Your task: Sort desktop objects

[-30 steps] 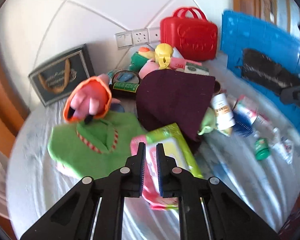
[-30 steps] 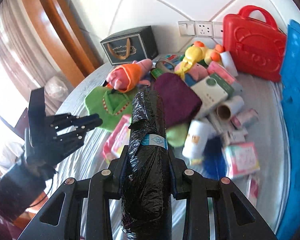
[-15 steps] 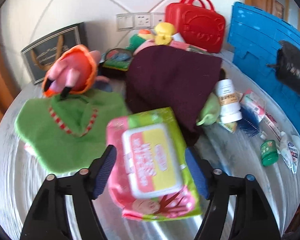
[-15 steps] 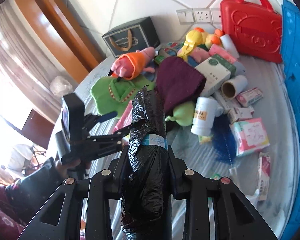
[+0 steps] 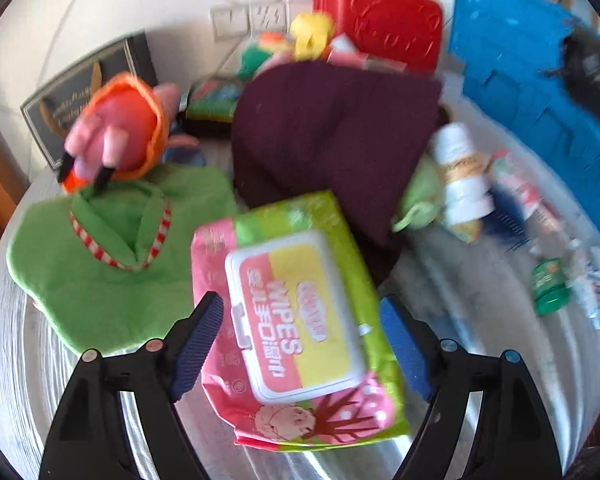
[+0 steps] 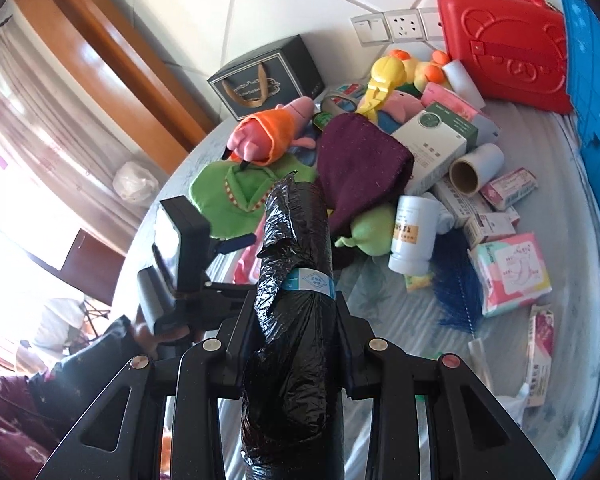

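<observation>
A pink and green wipes pack lies on the pale tabletop, leaning on a purple cloth. My left gripper straddles the pack, its jaws opening, one blue pad at each long side and neither pressing on it. In the right wrist view the left gripper is low on the left, held by a person's hand, and the pack peeks out beside it. My right gripper is shut on a roll of black bin bags, held above the table. That roll also shows at the right edge of the left wrist view.
A green garment and a pig plush lie left of the pack. A white bottle, a blue feather, small boxes and packets crowd the right. A red case, a blue crate and a dark gift box stand at the back.
My left gripper went from shut to wide open and came down and forward over the wipes pack. The right gripper kept its hold on the black roll.
</observation>
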Demonstrator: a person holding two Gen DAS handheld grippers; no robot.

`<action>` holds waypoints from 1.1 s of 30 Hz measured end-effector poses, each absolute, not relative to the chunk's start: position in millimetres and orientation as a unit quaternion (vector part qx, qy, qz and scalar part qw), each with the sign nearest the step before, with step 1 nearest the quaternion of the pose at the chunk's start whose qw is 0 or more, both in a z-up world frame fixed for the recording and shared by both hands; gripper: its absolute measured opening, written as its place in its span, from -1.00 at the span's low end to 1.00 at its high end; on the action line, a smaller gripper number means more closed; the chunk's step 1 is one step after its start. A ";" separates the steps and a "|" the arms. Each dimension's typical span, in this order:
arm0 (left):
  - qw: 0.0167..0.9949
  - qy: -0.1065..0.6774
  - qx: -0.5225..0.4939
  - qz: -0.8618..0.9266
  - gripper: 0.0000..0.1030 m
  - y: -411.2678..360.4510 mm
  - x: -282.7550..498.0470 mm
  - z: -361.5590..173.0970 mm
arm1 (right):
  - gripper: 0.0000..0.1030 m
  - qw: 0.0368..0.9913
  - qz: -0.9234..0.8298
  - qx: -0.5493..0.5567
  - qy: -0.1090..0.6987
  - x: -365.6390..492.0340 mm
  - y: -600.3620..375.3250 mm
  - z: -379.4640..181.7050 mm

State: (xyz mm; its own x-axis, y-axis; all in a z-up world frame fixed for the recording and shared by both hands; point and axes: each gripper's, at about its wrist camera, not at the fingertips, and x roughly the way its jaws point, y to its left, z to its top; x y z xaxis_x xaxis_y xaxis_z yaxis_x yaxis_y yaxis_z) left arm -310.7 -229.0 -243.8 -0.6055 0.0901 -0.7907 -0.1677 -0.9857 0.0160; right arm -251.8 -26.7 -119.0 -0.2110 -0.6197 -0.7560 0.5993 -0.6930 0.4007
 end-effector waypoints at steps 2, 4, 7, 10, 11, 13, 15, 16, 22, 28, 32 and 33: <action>0.070 0.057 -0.427 0.900 0.56 -228.8 -304.2 -232.9 | -0.37 0.388 -0.783 0.486 0.002 -251.1 -28.1 -117.4; 0.067 0.062 -0.420 0.903 0.56 -227.6 -302.3 -223.0 | -0.37 0.384 -0.786 0.484 0.003 -252.9 -25.6 -117.6; 0.074 0.046 -0.402 0.911 0.56 -220.9 -303.5 -208.5 | -0.37 0.367 -0.794 0.485 -0.010 -258.3 -14.5 -118.5; 0.095 0.041 -0.394 0.913 0.56 -201.7 -309.1 -205.3 | -0.36 0.346 -0.805 0.481 -0.021 -261.8 1.7 -115.6; 0.106 0.041 -0.393 0.912 0.56 -192.0 -312.5 -206.5 | -0.36 0.338 -0.809 0.480 -0.024 -262.8 8.3 -113.8; 0.120 0.051 -0.392 0.910 0.56 -173.6 -318.8 -210.7 | -0.36 0.318 -0.819 0.477 -0.030 -263.8 24.2 -110.3; 0.133 0.057 -0.392 0.908 0.56 -151.0 -325.8 -215.7 | -0.36 0.306 -0.823 0.478 -0.036 -265.2 36.3 -109.7; 0.140 0.053 -0.393 0.907 0.56 -142.5 -330.6 -217.5 | -0.36 0.300 -0.824 0.480 -0.039 -265.7 43.2 -110.3; 0.166 0.024 -0.405 0.899 0.56 -97.9 -367.3 -227.6 | -0.36 0.287 -0.829 0.476 -0.060 -263.4 73.9 -110.4; 0.142 0.044 -0.429 0.891 0.46 -74.7 -398.0 -250.3 | -0.36 0.286 -0.834 0.470 -0.041 -270.1 81.7 -113.0; 0.147 0.069 -0.432 0.887 0.26 -63.0 -402.1 -261.7 | -0.32 0.322 -0.807 0.494 -0.026 -267.9 76.7 -133.5; 0.158 0.067 -0.442 0.881 -0.02 -60.7 -405.9 -265.8 | -0.30 0.332 -0.799 0.501 -0.021 -265.2 73.4 -141.1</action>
